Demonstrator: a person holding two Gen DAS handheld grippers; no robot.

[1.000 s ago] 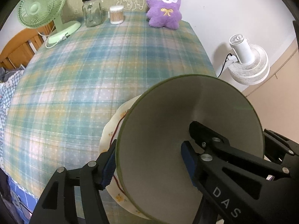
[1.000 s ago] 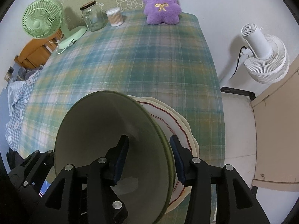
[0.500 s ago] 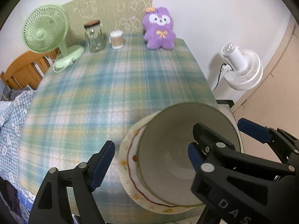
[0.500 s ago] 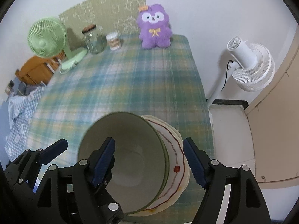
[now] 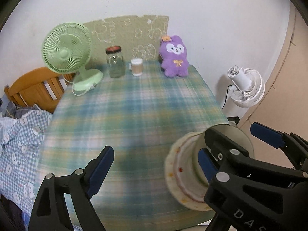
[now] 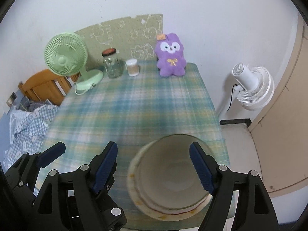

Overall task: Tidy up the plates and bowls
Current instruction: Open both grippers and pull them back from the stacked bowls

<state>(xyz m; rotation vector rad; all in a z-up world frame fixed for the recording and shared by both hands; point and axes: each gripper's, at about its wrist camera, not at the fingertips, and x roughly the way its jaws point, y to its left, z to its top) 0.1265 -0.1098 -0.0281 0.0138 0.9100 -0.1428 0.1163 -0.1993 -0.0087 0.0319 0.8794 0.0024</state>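
Right wrist view: one green bowl [image 6: 173, 173] nested on a cream plate [image 6: 134, 184] with a red line round it, the stack sitting at the near right corner of the plaid-covered table [image 6: 134, 104], close to both the near edge and the right edge. My right gripper [image 6: 154, 169] hangs above it, jaws spread wide, pads clear of the rim, nothing pinched. My left gripper [image 5: 156, 169] is off to the left of the stack over bare cloth, its jaws opening, nothing between them. Step in hand, as I judge it: bowl set on plate and released. Next move calls for lifting both tools clear without clipping the rim; no further loose dishes show, so the stacking may be done. Far edge stock: green fan [image 6: 65, 59], glass jar [image 6: 112, 63], swab tub [image 6: 132, 67], purple plush [image 6: 171, 57]. Middle of the table lies open. The stack sits near the corner; a nudge rightward risks a fall.
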